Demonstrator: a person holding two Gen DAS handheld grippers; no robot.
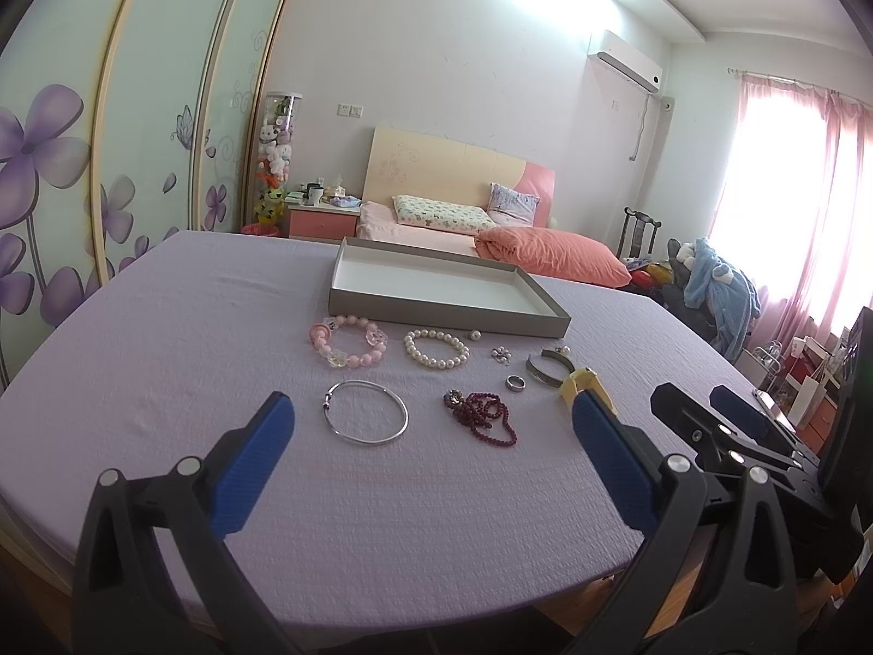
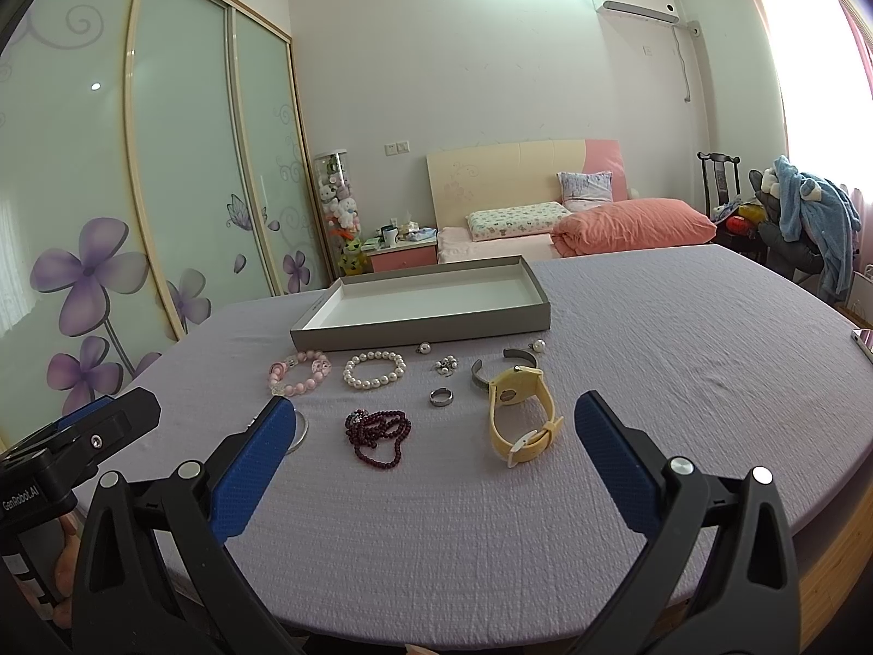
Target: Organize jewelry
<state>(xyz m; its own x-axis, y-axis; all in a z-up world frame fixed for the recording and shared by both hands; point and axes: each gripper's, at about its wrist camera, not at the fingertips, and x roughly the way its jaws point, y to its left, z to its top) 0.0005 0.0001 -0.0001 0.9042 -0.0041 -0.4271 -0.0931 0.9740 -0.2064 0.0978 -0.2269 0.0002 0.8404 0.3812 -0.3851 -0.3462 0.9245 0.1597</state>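
A grey tray [image 1: 436,315] [image 2: 414,330] with a white inside stands on the purple table. In front of it lie a pink bead bracelet [image 1: 349,341] [image 2: 300,372], a pearl bracelet [image 1: 436,349] [image 2: 375,370], a silver bangle [image 1: 364,412], a dark red bead necklace [image 1: 483,416] [image 2: 378,430], a silver ring [image 1: 515,382] [image 2: 441,397], a metal cuff [image 1: 537,372] [image 2: 480,374], small pearl pieces [image 1: 499,353] [image 2: 446,364] and a yellow watch [image 2: 521,415]. My left gripper [image 1: 431,436] is open and empty before the bangle. My right gripper [image 2: 436,436] is open and empty before the necklace and watch.
The table [image 1: 163,338] has a purple cloth. A phone [image 2: 865,341] lies at its right edge. Behind are a bed [image 1: 480,229], a nightstand [image 1: 322,218], sliding wardrobe doors [image 2: 136,191] and a chair with clothes [image 2: 807,218].
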